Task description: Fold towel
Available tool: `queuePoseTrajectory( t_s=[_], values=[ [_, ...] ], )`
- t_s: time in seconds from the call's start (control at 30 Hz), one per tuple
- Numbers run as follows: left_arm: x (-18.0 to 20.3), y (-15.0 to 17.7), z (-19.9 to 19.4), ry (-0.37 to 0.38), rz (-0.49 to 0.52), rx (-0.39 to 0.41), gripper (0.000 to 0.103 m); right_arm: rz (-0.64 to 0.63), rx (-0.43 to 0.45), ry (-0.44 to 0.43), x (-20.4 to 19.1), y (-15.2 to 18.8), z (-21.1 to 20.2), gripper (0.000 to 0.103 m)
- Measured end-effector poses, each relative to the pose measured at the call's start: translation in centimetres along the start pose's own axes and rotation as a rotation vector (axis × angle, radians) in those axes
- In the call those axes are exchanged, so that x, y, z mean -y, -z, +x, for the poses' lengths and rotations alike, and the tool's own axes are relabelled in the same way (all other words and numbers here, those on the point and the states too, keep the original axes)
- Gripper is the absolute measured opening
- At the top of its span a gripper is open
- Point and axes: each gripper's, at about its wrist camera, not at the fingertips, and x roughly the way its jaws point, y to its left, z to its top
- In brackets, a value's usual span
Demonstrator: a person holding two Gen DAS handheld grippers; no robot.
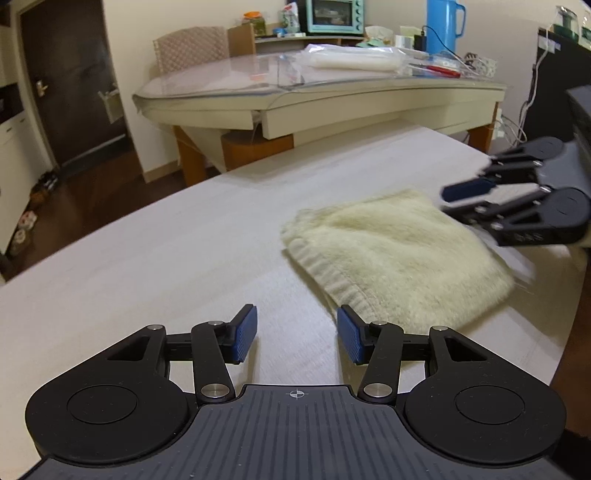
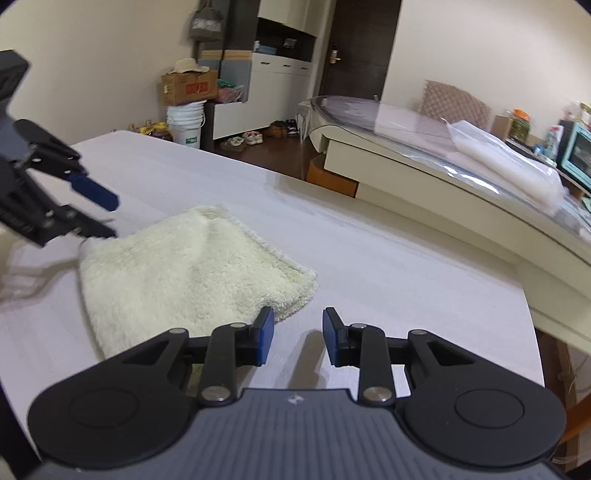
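A cream fluffy towel (image 1: 395,254) lies folded on the white table (image 1: 166,258), its ribbed hem toward my left gripper. My left gripper (image 1: 297,334) is open just off the towel's near corner, with nothing between its blue pads. My right gripper (image 1: 452,203) hovers open at the towel's far right edge. In the right wrist view the towel (image 2: 192,266) sits left of centre, and my right gripper (image 2: 298,334) is open beside its near corner. The left gripper (image 2: 107,216) appears there open at the towel's far left corner, its lower finger close to the fabric.
Beyond the white table stands a beige glass-topped table (image 1: 332,92) with plastic bags, a blue jug (image 1: 443,22) and a teal oven (image 1: 334,14). A chair (image 1: 192,51), a dark door (image 1: 74,81), shoes (image 2: 251,138), white buckets (image 2: 186,122) and a cardboard box line the room.
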Motion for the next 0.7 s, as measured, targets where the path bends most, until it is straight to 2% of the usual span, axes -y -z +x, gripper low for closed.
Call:
queuePoseTrajectory(
  t_s=[0.17,0.27,0.37,0.4,0.43,0.53,0.57,0.6,0.7],
  values=[
    [0.1,0.5,-0.4,-0.031,-0.047,0.006,0.055,-0.023,-0.012,-0.034,1.0,-1.2,1.6,0.037],
    [0.1,0.6,-0.8,-0.06,-0.073,0.01,0.061,-0.002,0.005,-0.02,1.4,-1.0,0.7,0.04],
    [0.7,1.0,-1.4,-0.112,-0.076,0.018,0.067,0.075,0.029,-0.008,1.4,-0.3,-1.4,0.043],
    [1.0,1.1,-1.7,-0.14,-0.073,0.022,0.073,0.108,0.042,-0.003,1.2,0.2,-2.3,0.048],
    [1.3,1.3,-1.9,-0.159,-0.076,0.028,0.074,0.149,0.051,0.001,0.9,0.7,-3.3,0.052],
    [1.7,2.2,-2.8,-0.191,-0.138,0.05,0.083,0.234,0.06,-0.007,-0.3,2.1,-5.2,0.066],
    [1.8,2.4,-3.2,-0.198,-0.158,0.06,0.09,0.252,0.064,-0.006,-0.8,2.6,-5.8,0.073],
    [1.9,2.6,-3.5,-0.198,-0.175,0.071,0.093,0.266,0.067,-0.003,-1.3,3.1,-6.4,0.081],
    [2.0,3.2,-4.7,-0.203,-0.243,0.092,0.094,0.301,0.077,0.014,-2.3,3.8,-7.7,0.089]
  ],
)
